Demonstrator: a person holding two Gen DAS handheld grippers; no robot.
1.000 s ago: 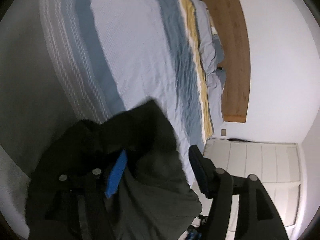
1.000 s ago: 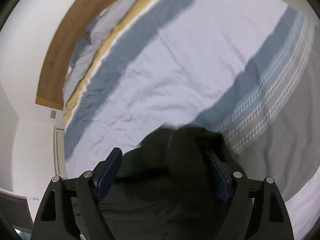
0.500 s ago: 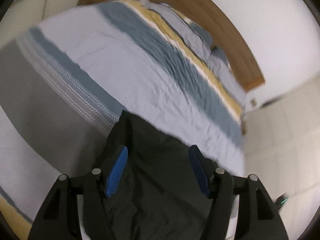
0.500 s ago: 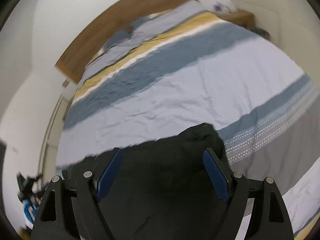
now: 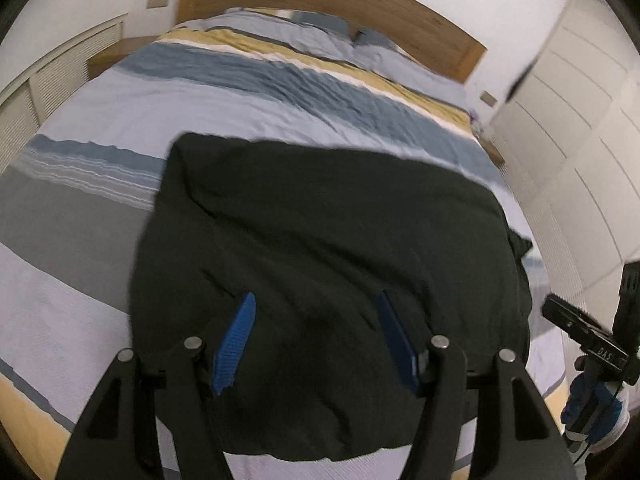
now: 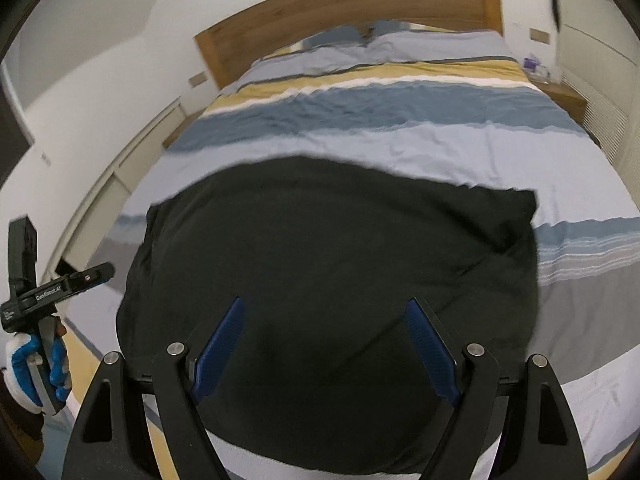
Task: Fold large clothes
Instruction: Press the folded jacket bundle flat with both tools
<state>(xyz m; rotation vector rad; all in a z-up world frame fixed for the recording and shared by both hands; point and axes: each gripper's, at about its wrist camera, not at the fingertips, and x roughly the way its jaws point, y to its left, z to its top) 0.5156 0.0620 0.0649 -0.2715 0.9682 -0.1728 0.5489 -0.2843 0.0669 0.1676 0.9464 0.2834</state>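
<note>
A dark garment [image 5: 320, 240] lies spread on the near half of the bed [image 5: 280, 112], over the striped cover [image 6: 400, 120]. Its far edge crosses the light blue stripe and its near edge comes close to the foot of the bed.

The left gripper [image 5: 316, 336] has its jaws partly open above the near part of the garment; the blue pads [image 5: 236, 340] stand apart and I cannot tell if they pinch any cloth. The right gripper [image 6: 324, 352] has its jaws wide open over the same dark cloth, and nothing is clearly held between them.

One second ago the garment hung bunched in front of both cameras and the bed looked strongly tilted. Now the cloth is spread flat and wide, and both views look straight toward the wooden headboard [image 6: 360, 4].

Much free cover is left beyond the far edge, up to the pillows [image 6: 420, 46]. On the left and right sides, narrow bands of cover are free. A gloved hand [image 6: 36, 368] is at the left bed edge in the right wrist view.
</note>
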